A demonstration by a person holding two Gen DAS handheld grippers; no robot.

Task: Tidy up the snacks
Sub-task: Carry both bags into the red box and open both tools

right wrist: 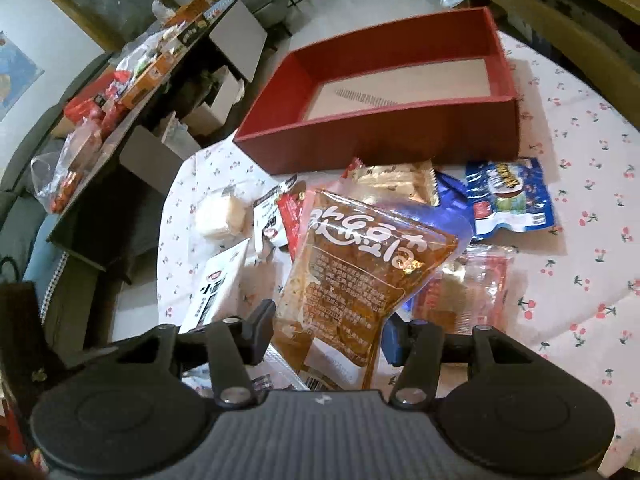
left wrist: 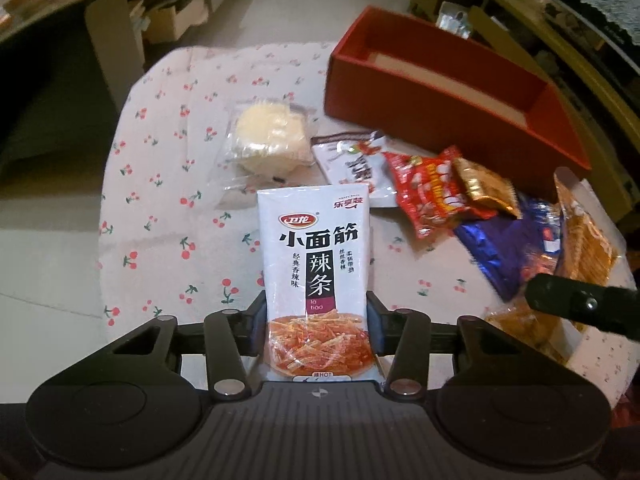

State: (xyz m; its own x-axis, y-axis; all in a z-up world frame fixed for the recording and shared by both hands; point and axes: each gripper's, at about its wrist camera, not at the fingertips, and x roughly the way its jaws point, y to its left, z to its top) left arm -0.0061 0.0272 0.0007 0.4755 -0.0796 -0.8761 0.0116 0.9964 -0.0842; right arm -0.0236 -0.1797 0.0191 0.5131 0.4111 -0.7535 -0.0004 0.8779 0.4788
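Fingers of the left gripper [left wrist: 316, 320] are clamped on either side of a white snack packet [left wrist: 314, 276], which stands upright between them above the cherry-print tablecloth [left wrist: 160, 184]. Fingers of the right gripper [right wrist: 328, 332] flank an orange snack bag [right wrist: 360, 276]; the left finger touches the bag's edge, but whether the right finger presses it cannot be told, so the grip is uncertain.

Left wrist view: beyond the white packet lies a pale cake in clear wrap [left wrist: 266, 136]. To its right sit a small white sachet [left wrist: 352, 160], a red packet [left wrist: 428, 188], a gold packet [left wrist: 486, 186] resting on the red one, and a blue packet [left wrist: 500, 252]. A red box [left wrist: 440, 92] stands open at the far right of the cloth, behind this loose pile, and holds no snacks.

Right wrist view: the orange bag lies tilted over the pile, just in front of the red box [right wrist: 384, 144]. A blue-and-white packet [right wrist: 508, 196] lies flat to the right, near the box wall. A cluttered side table [right wrist: 132, 80] stands well apart at left.
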